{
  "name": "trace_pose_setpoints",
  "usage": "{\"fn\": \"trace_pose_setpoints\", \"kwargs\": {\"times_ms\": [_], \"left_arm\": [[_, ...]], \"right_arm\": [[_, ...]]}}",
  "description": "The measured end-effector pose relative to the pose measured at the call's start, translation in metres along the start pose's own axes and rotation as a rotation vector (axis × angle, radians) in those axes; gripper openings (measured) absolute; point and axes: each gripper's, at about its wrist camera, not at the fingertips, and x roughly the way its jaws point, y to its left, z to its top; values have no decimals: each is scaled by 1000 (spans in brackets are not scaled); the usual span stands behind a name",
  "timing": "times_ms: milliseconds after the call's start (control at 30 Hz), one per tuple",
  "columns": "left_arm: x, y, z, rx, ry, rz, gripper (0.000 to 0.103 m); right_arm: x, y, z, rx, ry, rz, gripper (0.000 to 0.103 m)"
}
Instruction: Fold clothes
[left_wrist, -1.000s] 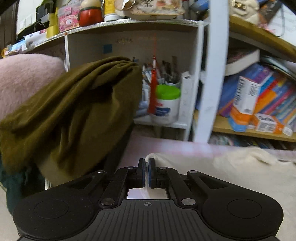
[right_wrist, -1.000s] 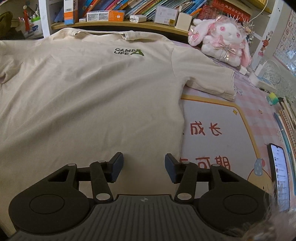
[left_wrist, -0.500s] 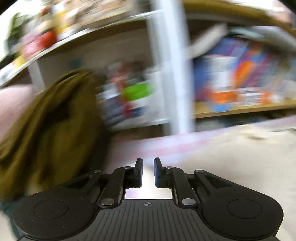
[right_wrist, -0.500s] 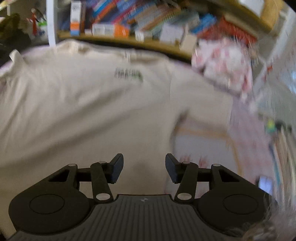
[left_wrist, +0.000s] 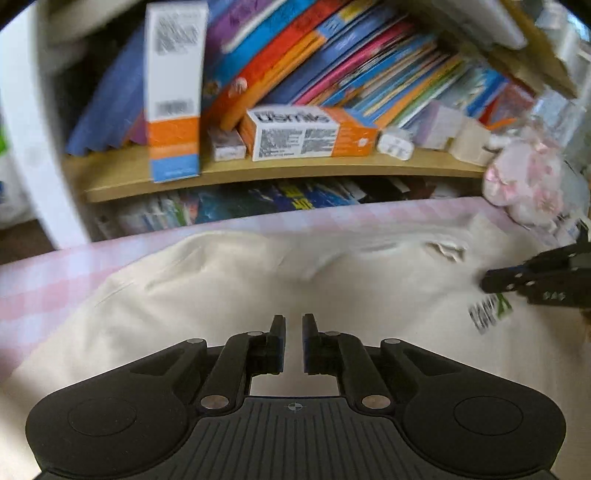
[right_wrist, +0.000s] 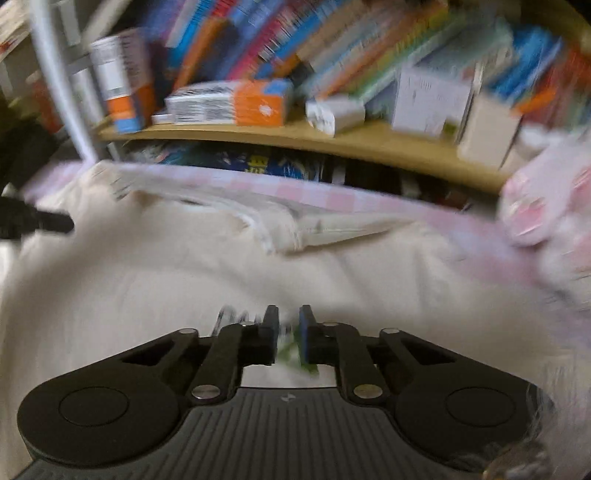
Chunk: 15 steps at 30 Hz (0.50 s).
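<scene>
A cream T-shirt (left_wrist: 221, 288) lies spread flat on a pink checked table cover (left_wrist: 55, 280), its collar (left_wrist: 443, 251) towards the shelf. My left gripper (left_wrist: 293, 321) hovers over the shirt's shoulder area. Its jaws are closing to a narrow gap with nothing between them. My right gripper (right_wrist: 288, 314) is over the shirt (right_wrist: 147, 277) at the green chest logo (left_wrist: 489, 314). Its jaws are closing too, and only the print shows through the gap. Each gripper appears in the other's view, the right gripper (left_wrist: 487, 284) at the right edge and the left gripper (right_wrist: 66, 223) at the left edge.
A wooden shelf (left_wrist: 295, 171) crammed with books runs right behind the table, with an orange and white box (left_wrist: 306, 133) and an upright box (left_wrist: 173, 110) on it. A pink plush toy (left_wrist: 528, 184) sits at the shirt's far right corner.
Both grippers swept fast to the collar end of the shirt. The right jaws went from wide apart to a narrow gap. The left let go of the cream fabric and left the olive garment behind.
</scene>
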Motion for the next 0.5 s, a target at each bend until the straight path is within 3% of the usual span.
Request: {"fn": "trace_pose_setpoints", "kwargs": {"times_ms": [33, 100, 133, 200, 267, 400, 500], "left_arm": [[12, 0, 10, -14, 16, -5, 8], [26, 9, 31, -91, -18, 52, 10], [25, 16, 41, -177, -85, 94, 10], [13, 33, 48, -366, -246, 89, 10], [5, 40, 47, -430, -271, 75, 10], [-10, 31, 28, -287, -203, 124, 10], [-42, 28, -8, -264, -183, 118, 11]], "right_arm": [[13, -5, 9, 17, 16, 22, 8], [27, -14, 34, 51, -26, 14, 8], [34, -19, 47, 69, -49, 9, 8], [31, -35, 64, 196, -173, -8, 8], [25, -48, 69, 249, -223, -3, 8], [13, -60, 58, 229, -230, -20, 8], [-7, -65, 35, 205, -230, -26, 9]]}}
